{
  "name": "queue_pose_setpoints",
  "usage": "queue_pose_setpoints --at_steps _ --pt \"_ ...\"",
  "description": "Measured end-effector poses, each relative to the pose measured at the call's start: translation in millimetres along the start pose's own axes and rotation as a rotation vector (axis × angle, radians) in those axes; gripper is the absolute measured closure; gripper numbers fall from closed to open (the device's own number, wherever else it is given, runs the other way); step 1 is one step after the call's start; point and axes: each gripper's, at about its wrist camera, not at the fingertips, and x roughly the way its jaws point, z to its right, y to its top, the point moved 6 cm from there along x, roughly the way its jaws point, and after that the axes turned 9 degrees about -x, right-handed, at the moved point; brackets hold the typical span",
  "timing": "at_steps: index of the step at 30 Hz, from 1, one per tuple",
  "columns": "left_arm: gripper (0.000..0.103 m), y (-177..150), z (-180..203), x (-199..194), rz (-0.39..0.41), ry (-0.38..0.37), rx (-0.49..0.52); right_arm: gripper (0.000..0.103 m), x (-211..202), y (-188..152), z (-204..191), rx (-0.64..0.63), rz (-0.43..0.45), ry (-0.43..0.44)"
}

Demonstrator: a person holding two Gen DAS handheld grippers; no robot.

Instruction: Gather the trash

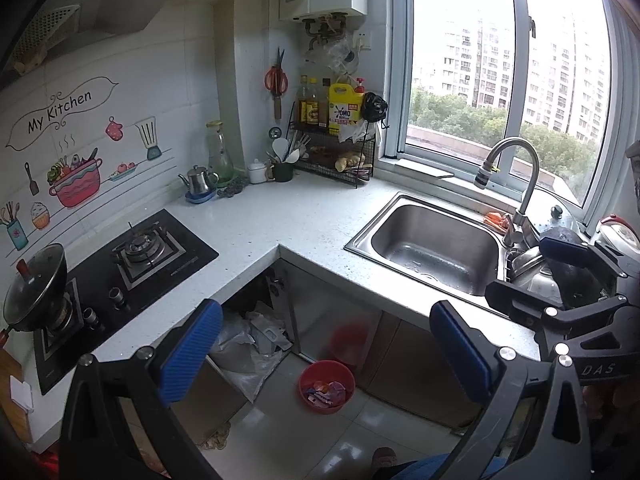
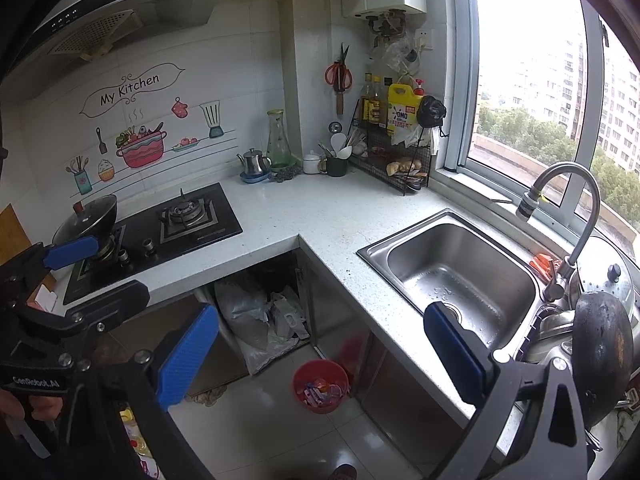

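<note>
Both claws hang wide apart, holding nothing: left claw (image 1: 326, 354), right claw (image 2: 320, 354). The red bin (image 2: 320, 386) of wrappers sits on the floor just below them, under the surface (image 2: 320, 216). Descend straight and pinch its rim squarely.

A wall sticker (image 2: 136, 90) on the white tiles above the stove reads "My Kitchen" in black script inside a curly frame. The yellow detergent jug (image 2: 403, 114) on the wire rack (image 2: 396, 160) carries the brand "OMO" on its label. The left gripper (image 2: 96, 280) body reads "GenRobot.AI", and the right gripper (image 1: 532, 272) shows "DAS"; other print is too small to read.
</note>
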Motion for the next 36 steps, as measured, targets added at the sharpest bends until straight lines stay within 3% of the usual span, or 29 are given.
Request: queue_pose_setpoints --at_steps 36 --pt "0.000 -2.3 -7.7 -7.8 0.013 0.009 -0.002 0.001 -3.9 2.1 -0.1 -0.009 0.003 -0.004"
